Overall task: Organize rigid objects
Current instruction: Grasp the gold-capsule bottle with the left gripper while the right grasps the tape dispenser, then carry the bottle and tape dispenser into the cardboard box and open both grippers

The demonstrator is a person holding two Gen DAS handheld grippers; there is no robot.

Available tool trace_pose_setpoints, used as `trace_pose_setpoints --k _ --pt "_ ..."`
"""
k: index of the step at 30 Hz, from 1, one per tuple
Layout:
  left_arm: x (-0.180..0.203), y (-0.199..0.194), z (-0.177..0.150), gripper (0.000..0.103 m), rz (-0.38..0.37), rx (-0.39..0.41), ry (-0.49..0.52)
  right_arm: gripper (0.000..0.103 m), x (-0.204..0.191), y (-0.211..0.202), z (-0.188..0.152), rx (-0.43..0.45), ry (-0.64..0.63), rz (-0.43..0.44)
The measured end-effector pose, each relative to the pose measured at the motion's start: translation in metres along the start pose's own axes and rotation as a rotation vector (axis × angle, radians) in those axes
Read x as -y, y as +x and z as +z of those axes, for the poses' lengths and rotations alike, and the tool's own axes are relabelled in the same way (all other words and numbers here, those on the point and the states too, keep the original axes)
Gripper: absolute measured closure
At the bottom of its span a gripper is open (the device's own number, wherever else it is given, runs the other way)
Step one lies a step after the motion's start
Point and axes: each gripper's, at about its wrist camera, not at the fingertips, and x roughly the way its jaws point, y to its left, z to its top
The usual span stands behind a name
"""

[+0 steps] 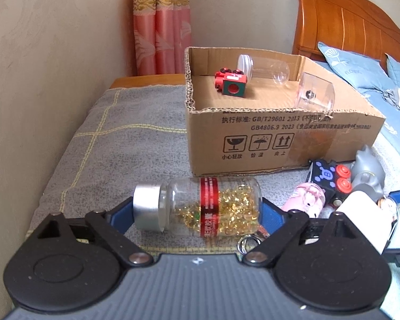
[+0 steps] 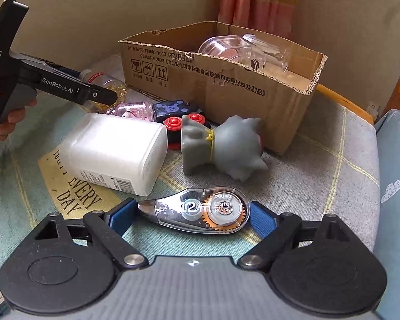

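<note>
My left gripper (image 1: 197, 210) is shut on a clear bottle of gold capsules (image 1: 200, 206) with a silver cap, held sideways just above the grey blanket. My right gripper (image 2: 193, 214) is shut on a clear correction tape dispenser (image 2: 197, 212), held lengthwise between the blue pads. The cardboard box (image 1: 280, 133) stands ahead; it holds a red toy (image 1: 230, 82) and clear plastic containers (image 1: 264, 70). The box also shows in the right wrist view (image 2: 226, 85), with the left gripper body (image 2: 53, 80) at its left.
A white plastic bottle (image 2: 117, 154), a grey cat figure (image 2: 224, 146), a black toy with red wheels (image 2: 173, 114) and a pink toy (image 2: 130, 109) lie before the box. A wooden headboard (image 1: 346, 24) and blue pillows (image 1: 360, 69) stand to the right. A wall runs along the left.
</note>
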Motion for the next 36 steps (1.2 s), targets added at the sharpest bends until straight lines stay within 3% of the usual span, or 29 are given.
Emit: trace_pose_setpoints --k 12,19,27,36 --pt "0.005 -0.020 0.007 0.010 -0.006 -0.057 0.094 0.010 -0.009 -0.021 0.005 -0.036 0.007 -0.070" --pt "0.010 -0.049 0.019 0.010 -0.042 -0.024 0.125 0.010 -0.012 -0.046 0.018 0.002 0.027 -0.053" --pt "0.027 -0.062 0.066 0.010 -0.043 0.069 0.201 0.010 -0.007 -0.065 0.041 0.081 0.027 -0.069" --pt "0.048 -0.020 0.120 0.010 -0.025 0.081 0.245 0.010 0.005 -0.075 0.070 0.150 0.040 -0.105"
